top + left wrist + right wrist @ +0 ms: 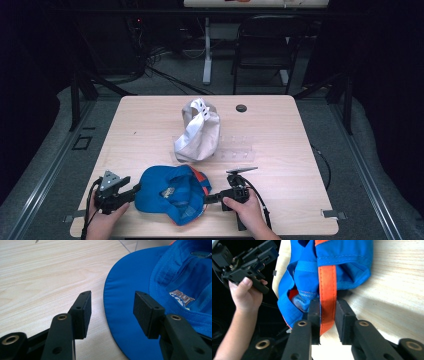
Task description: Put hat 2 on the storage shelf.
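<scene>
A blue cap (170, 192) lies upside down near the table's front edge, its inside and label facing up. My left gripper (136, 190) is at the cap's left side. In the left gripper view, this gripper (112, 312) is open and the rim of the blue brim (130, 290) lies between the pads, untouched. My right gripper (207, 199) is at the cap's right side. In the right gripper view, its pads (327, 312) pinch the cap's orange strap (327, 282), which hangs from the blue fabric (347, 260). The left gripper (265, 251) and its hand appear beyond.
A white cap (197, 131) stands crumpled at the middle of the wooden table (280, 125), with a clear plastic rack (237, 147) to its right. A black round plug (241, 108) sits in the tabletop farther back. A dark chair (265, 45) stands behind the table.
</scene>
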`<state>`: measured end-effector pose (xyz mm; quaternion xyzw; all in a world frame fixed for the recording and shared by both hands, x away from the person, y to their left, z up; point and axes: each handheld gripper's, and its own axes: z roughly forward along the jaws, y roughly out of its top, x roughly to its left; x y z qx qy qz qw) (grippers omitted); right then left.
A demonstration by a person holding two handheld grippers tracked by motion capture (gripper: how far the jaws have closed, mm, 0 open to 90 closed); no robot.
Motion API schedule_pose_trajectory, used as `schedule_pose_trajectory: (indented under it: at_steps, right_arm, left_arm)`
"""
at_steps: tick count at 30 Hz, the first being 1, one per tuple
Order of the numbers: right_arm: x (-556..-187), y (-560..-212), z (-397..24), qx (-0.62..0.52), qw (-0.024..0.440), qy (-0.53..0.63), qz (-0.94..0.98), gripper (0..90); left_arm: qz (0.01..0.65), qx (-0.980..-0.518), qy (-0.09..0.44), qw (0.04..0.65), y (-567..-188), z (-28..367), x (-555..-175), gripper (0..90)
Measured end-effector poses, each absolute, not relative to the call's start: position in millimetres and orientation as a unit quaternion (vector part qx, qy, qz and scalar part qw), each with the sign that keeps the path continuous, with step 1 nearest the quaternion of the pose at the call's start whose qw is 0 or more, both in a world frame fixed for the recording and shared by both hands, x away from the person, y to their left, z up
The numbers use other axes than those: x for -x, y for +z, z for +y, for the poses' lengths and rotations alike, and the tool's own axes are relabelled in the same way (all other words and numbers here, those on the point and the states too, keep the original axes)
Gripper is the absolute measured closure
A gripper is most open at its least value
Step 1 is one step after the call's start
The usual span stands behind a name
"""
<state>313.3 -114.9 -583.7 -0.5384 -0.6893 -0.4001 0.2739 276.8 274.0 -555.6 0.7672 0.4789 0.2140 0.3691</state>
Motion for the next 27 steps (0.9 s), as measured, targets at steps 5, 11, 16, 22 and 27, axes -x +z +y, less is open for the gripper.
schedule_pose_trajectory:
  at_steps: [5,11,16,22,27]
  right_arm:
    - [-313,-582,-118,0.544,0.273,-0.405,-0.683,77.7]
    - [-311,-577,-124,0.554,0.275,-0.408,-0.671,77.9]
    - [-309,-572,-129,0.556,0.271,-0.414,-0.668,77.9]
    - [-307,-564,-135,0.558,0.278,-0.420,-0.659,77.8]
    - [-309,-564,-138,0.545,0.292,-0.430,-0.658,77.4]
  left_arm:
    - [0.480,-0.769,0.211,0.367,-555,274,-277,49.2]
    - [0.479,-0.767,0.212,0.371,-556,273,-279,49.3]
    - [0.477,-0.768,0.214,0.370,-556,273,-280,49.3]
    - [0.477,-0.767,0.214,0.372,-556,273,-280,49.3]
    - [0.476,-0.771,0.212,0.366,-554,274,-280,49.3]
